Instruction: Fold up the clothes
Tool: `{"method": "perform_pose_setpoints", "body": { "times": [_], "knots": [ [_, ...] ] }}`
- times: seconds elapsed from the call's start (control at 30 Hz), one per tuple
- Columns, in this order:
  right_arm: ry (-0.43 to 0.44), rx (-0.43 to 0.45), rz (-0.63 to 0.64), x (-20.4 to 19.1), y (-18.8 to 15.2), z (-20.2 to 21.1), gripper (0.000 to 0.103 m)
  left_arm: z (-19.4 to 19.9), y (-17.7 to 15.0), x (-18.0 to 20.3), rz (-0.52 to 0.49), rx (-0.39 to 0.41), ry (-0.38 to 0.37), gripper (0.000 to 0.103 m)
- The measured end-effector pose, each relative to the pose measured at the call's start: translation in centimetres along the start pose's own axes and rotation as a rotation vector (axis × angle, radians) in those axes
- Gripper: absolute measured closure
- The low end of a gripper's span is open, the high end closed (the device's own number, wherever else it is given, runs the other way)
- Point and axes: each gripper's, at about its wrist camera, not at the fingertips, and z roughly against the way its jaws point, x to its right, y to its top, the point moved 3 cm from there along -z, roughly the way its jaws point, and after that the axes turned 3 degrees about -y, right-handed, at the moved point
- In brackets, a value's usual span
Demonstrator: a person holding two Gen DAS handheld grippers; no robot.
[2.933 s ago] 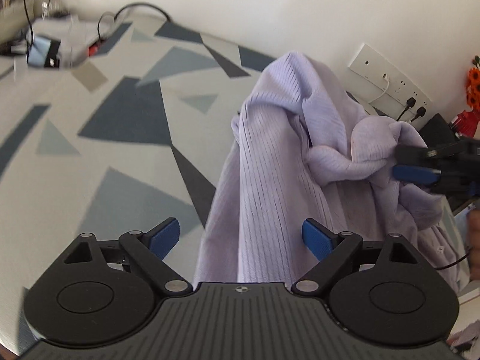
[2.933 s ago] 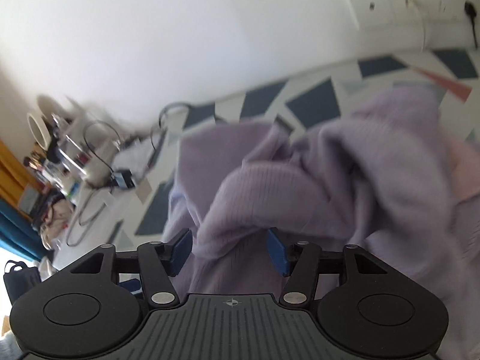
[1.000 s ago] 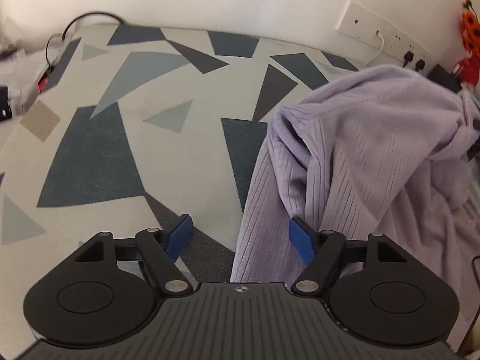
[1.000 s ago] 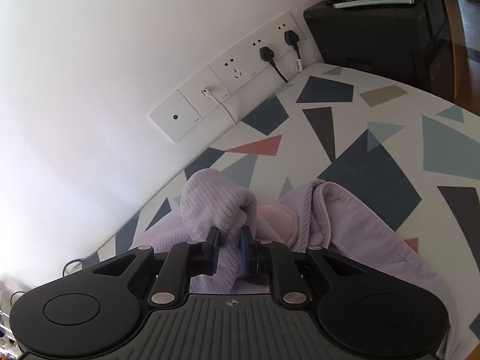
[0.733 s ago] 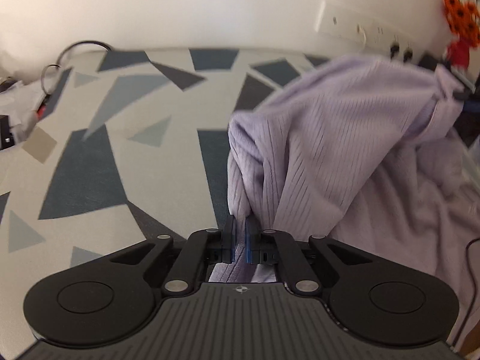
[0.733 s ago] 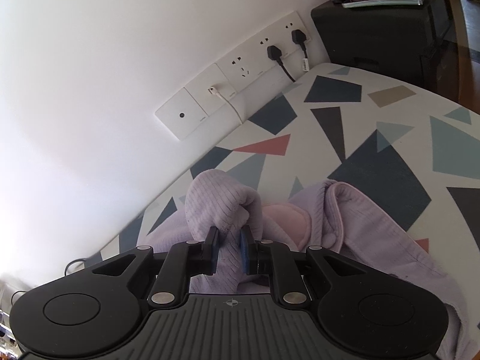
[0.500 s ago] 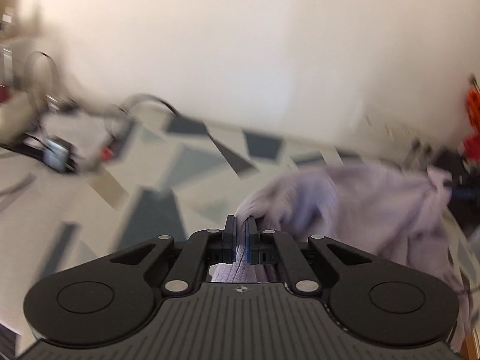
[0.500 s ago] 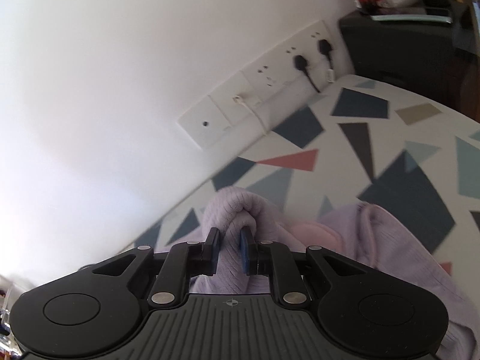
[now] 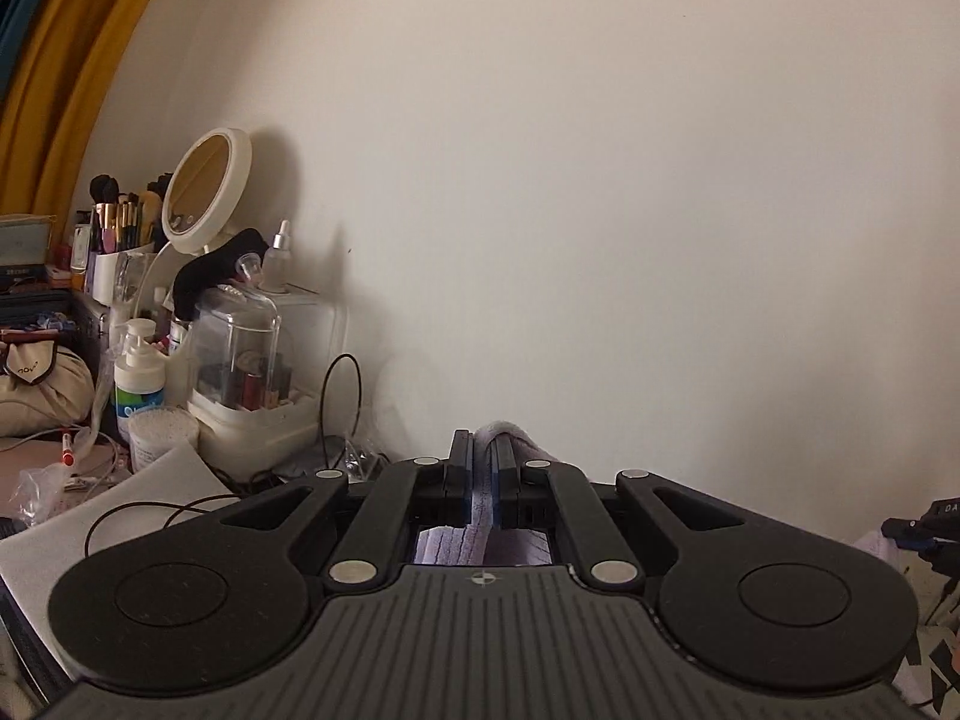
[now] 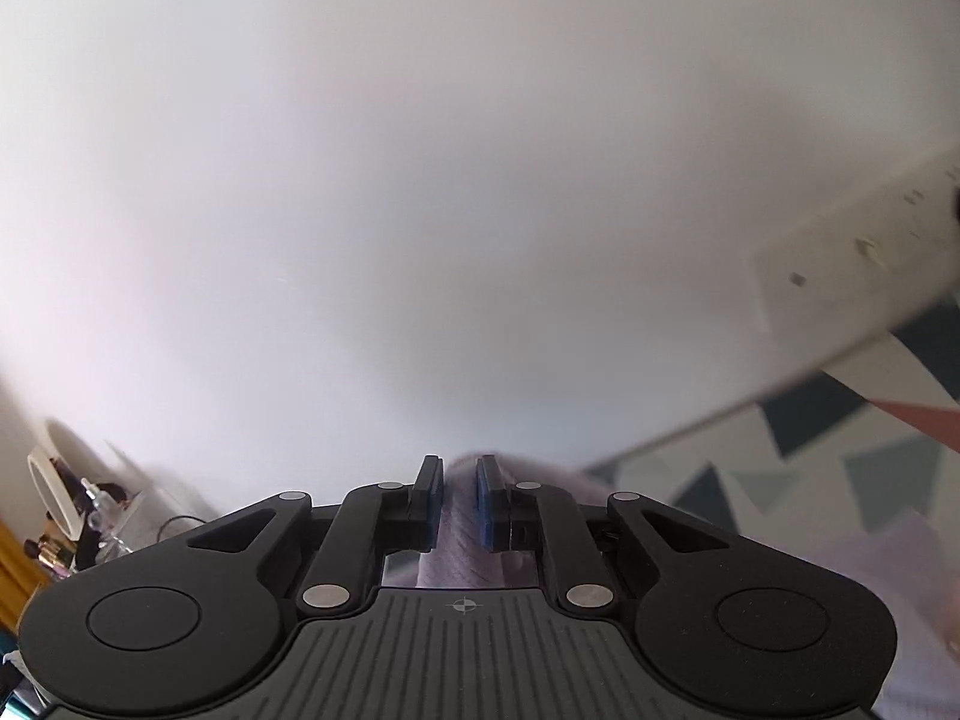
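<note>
A lilac ribbed knit garment (image 9: 483,498) is pinched in my left gripper (image 9: 483,462), which is shut on a fold of it and points at the bare wall. Most of the cloth hangs hidden below the gripper body. My right gripper (image 10: 461,492) is shut on another fold of the same garment (image 10: 462,531), and more lilac cloth (image 10: 870,546) spreads at the lower right over the patterned table (image 10: 750,492). The right gripper's tips (image 9: 918,525) show at the right edge of the left wrist view.
A cluttered corner stands at the left: a round mirror (image 9: 207,192), brushes in a cup (image 9: 117,219), a clear cosmetics box (image 9: 240,354), a pump bottle (image 9: 138,378) and cables (image 9: 342,402). A white socket strip (image 10: 852,276) runs along the wall at the right.
Both grippers have lifted and tilted up with the garment, so the views now face the wall. The left gripper shut on the cloth about 0.7 s ago; the right stayed shut.
</note>
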Motion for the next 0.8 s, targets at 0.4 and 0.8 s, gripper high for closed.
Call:
{"method": "perform_pose_setpoints", "body": {
  "times": [0.4, 0.8],
  "knots": [
    [-0.089, -0.323, 0.011, 0.4, -6.2, -9.0, 0.071, -5.9, -5.3, -3.8, 0.008, -0.172, 0.030, 0.097],
    [-0.098, -0.485, 0.141, -0.9, -15.9, -10.7, 0.094, -7.7, -6.7, -5.4, -0.002, -0.239, 0.044, 0.097]
  ]
}}
